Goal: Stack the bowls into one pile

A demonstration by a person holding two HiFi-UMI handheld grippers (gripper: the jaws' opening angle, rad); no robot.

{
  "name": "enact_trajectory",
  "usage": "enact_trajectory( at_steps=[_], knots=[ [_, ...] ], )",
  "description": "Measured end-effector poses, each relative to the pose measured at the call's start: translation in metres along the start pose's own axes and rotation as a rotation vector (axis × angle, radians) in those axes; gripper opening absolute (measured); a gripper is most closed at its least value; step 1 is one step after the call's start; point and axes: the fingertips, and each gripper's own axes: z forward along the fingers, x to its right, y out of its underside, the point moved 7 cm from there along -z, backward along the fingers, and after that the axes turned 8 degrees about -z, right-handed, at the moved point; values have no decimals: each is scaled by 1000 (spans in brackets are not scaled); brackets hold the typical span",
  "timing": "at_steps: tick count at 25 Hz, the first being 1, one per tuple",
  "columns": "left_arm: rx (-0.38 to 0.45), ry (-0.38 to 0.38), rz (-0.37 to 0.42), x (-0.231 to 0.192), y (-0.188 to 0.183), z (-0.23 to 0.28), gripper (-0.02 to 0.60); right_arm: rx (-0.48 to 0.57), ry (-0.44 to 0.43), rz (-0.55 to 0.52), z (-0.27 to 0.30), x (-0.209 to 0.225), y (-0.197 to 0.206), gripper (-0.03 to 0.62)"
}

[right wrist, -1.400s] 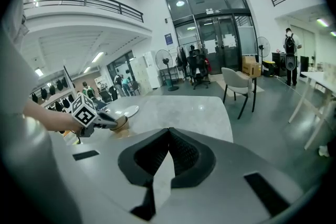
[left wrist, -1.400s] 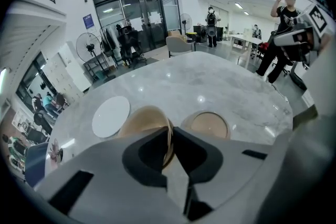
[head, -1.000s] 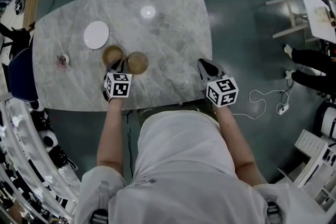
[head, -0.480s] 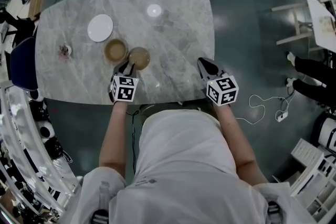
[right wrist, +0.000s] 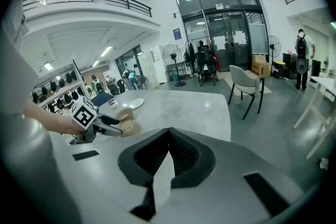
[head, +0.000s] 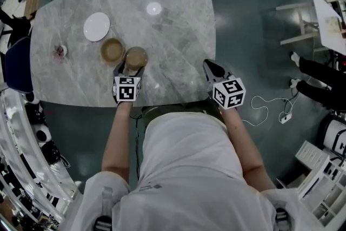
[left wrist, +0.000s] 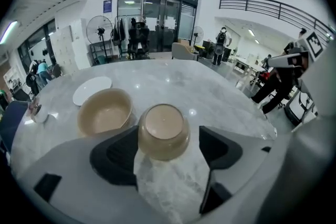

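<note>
While wide, left gripper (left wrist: 168, 129) astride bowl (left wrist: 163, 124).

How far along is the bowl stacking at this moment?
Done: nothing is stacked yet. The two tan bowls stand side by side on the marble table.
In hand: the left hand-held gripper has its jaws open around the nearer bowl. The right hand-held gripper is shut and empty.
Left: grip that bowl, lift it, and set it into the other bowl.

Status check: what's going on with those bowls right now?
Left gripper open around near bowl. Right gripper shut, empty. Other bowl beside it, unstacked. Nothing in between.
</note>
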Motion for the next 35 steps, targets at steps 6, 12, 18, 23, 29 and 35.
enact_trajectory(
  at_steps=[6,12,18,23,29,35],
  knots=[
    [-9,-29,6,-5,5,18,373,-21,32,14,-6,4,6,9],
    [-7,-38,-5,-15,5,31,379,-35,66,30,-10,-1,12,9],
    [12,-11,5,-7,-4,39,379,-40,90,47,-16,3,15,9],
    [0,25,-11,-1,0,37,379,-35,94,48,-20,1,17,9],
    [-1,47,-29,11,3,22,379,-23,77,43,-19,0,17,9],
    [39,25,-36,13,-4,-3,379,-8,33,23,-11,-4,8,9]
  ],
)
